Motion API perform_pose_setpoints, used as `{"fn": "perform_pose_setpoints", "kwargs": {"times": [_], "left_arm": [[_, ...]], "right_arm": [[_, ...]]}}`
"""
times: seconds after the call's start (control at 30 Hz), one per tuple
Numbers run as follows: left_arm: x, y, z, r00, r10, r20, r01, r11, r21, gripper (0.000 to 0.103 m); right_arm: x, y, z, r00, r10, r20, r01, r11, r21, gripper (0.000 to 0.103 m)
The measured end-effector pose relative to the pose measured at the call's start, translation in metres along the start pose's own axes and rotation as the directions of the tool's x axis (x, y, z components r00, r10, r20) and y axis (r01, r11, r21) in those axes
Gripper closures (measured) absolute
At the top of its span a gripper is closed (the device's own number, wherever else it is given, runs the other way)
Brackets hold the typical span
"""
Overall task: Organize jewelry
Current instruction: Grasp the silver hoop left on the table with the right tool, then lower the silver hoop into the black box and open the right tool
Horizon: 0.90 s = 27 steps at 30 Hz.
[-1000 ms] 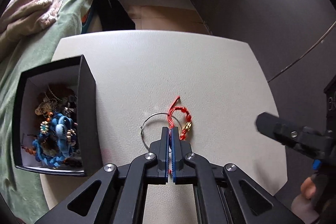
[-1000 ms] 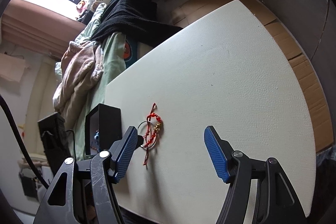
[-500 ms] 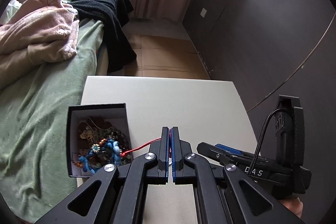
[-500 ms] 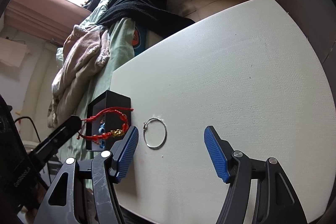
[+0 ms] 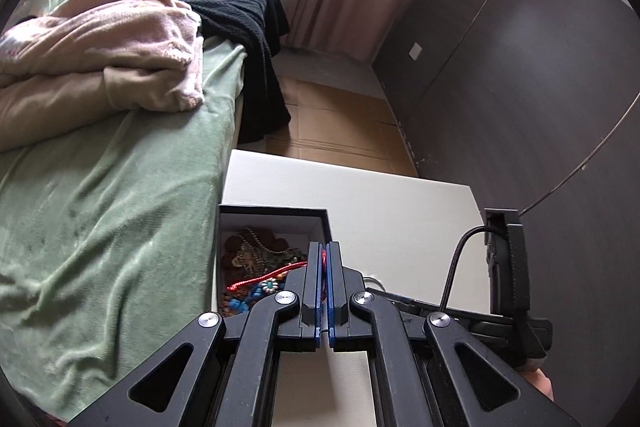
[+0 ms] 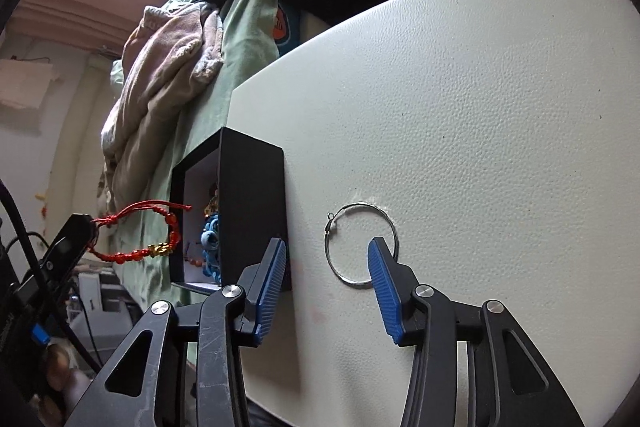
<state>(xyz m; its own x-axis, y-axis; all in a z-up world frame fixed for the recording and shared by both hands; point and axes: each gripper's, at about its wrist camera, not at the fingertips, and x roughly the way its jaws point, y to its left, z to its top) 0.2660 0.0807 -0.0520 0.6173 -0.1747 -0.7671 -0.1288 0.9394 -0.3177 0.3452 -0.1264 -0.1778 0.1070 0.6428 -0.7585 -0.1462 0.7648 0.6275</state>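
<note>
Black box (image 6: pixel 252 211) with white inner walls stands on the white table (image 6: pixel 480 107), at its edge beside the green bedspread (image 5: pixel 100 207). Contents: a heap of jewelry (image 5: pixel 256 259), with brown and bronze pieces toward 12 o'clock and blue knotted cord and beads (image 6: pixel 211 239) toward 6 o'clock. Single items in the heap cannot be separated.

Left gripper (image 5: pixel 324 255): jaws pressed together on the red bracelet (image 6: pixel 140 239). In the right wrist view the bracelet hangs in air from the left gripper's tip, at 9 o'clock of the box, not touching it; red beads and one gold charm show. In the left wrist view only a red cord end shows over the box; the rest is behind the fingers.

Right gripper (image 6: pixel 326 259): jaws spread wide, holding nothing. Silver hoop (image 6: pixel 360 243) lies flat on the table, at 3 o'clock of the box; its lower right arc is hidden behind the right finger (image 6: pixel 382 279). Contact there cannot be determined.
</note>
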Motion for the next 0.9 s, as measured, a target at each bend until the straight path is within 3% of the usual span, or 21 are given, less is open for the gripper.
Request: {"fn": "perform_pose_setpoints", "kwargs": {"times": [0.13, 0.23, 0.3, 0.37, 0.4, 0.5, 0.7, 0.73, 0.77, 0.8, 0.83, 0.87, 0.9], "left_arm": [[0.001, 0.013, -0.001, 1.0, -0.014, -0.003, 0.014, 1.0, -0.02, 0.102], [0.002, 0.022, -0.002, 1.0, -0.023, -0.008, 0.023, 0.999, -0.033, 0.102], [0.004, 0.027, -0.002, 1.0, -0.028, -0.01, 0.028, 0.999, -0.038, 0.102], [0.005, 0.032, -0.002, 0.999, -0.032, -0.012, 0.031, 0.998, -0.045, 0.102], [0.005, 0.035, -0.001, 0.999, -0.034, -0.012, 0.033, 0.998, -0.049, 0.102], [0.006, 0.041, -0.001, 0.999, -0.038, -0.013, 0.037, 0.998, -0.059, 0.102], [0.006, 0.044, -0.002, 0.999, -0.041, -0.017, 0.04, 0.997, -0.061, 0.102], [0.007, 0.043, -0.002, 0.999, -0.041, -0.019, 0.04, 0.997, -0.059, 0.102], [0.008, 0.042, -0.002, 0.999, -0.042, -0.022, 0.04, 0.998, -0.056, 0.102], [0.01, 0.041, -0.002, 0.999, -0.042, -0.025, 0.041, 0.998, -0.054, 0.102], [0.011, 0.04, -0.001, 0.999, -0.041, -0.026, 0.04, 0.998, -0.052, 0.102], [0.012, 0.038, -0.001, 0.999, -0.041, -0.027, 0.039, 0.998, -0.051, 0.102], [0.013, 0.038, 0.0, 0.999, -0.04, -0.027, 0.039, 0.998, -0.052, 0.102]], "right_arm": [[0.01, -0.003, -0.002, 0.999, -0.01, -0.033, 0.011, 1.0, 0.027, 0.058], [0.001, -0.002, -0.004, 0.994, -0.111, 0.005, 0.111, 0.994, 0.0, 0.058], [-0.008, 0.0, -0.004, 0.963, -0.262, 0.056, 0.264, 0.964, -0.03, 0.058], [-0.015, -0.001, -0.005, 0.908, -0.406, 0.103, 0.412, 0.91, -0.041, 0.058], [-0.017, -0.003, -0.005, 0.898, -0.426, 0.11, 0.432, 0.901, -0.039, 0.058], [-0.02, -0.007, -0.003, 0.909, -0.406, 0.097, 0.411, 0.911, -0.04, 0.058], [-0.01, 0.004, -0.006, 0.858, -0.498, 0.13, 0.511, 0.853, -0.105, 0.058], [-0.009, 0.006, -0.006, 0.849, -0.511, 0.136, 0.525, 0.845, -0.106, 0.061], [-0.008, 0.008, -0.007, 0.834, -0.533, 0.145, 0.549, 0.827, -0.118, 0.074], [-0.006, 0.012, -0.008, 0.811, -0.564, 0.156, 0.583, 0.802, -0.132, 0.079], [-0.006, 0.013, -0.008, 0.805, -0.57, 0.165, 0.591, 0.795, -0.139, 0.087], [-0.006, 0.013, -0.009, 0.812, -0.561, 0.162, 0.581, 0.801, -0.141, 0.098], [-0.007, 0.015, -0.009, 0.814, -0.558, 0.159, 0.579, 0.802, -0.146, 0.098]]}}
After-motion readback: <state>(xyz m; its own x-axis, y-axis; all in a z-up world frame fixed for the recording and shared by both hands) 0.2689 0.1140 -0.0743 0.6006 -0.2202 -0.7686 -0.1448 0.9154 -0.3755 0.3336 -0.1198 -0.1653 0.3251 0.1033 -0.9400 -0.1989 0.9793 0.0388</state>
